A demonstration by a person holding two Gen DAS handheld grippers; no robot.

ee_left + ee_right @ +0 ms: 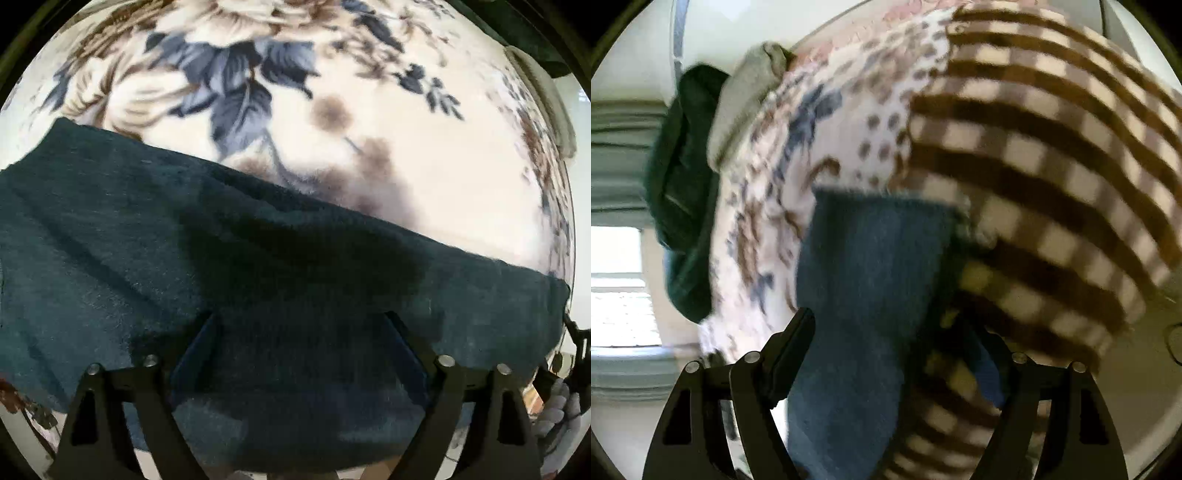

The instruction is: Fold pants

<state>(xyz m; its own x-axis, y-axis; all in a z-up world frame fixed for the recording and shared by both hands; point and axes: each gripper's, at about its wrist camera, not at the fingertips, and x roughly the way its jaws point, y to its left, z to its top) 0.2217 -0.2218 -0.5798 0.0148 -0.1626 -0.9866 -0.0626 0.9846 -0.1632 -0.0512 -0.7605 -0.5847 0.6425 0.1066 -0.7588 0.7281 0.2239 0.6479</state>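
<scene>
The pants are dark teal fleece [184, 251] and lie across the lower half of the left wrist view on a floral blanket [424, 147]. My left gripper [299, 332] hovers over them with its jaws wide apart and nothing between the pads. In the blurred right wrist view a blue-looking strip of the pants [871, 280] runs between the jaws of my right gripper [886, 332], which stand wide apart. The right finger is partly hidden by blurred cloth.
A brown-and-cream checked blanket [1052, 166] lies at the right, over the floral blanket [820, 140]. A dark green garment [683, 177] and a grey cloth [746, 99] lie at the blanket's far edge. A window [617, 288] shows at the left.
</scene>
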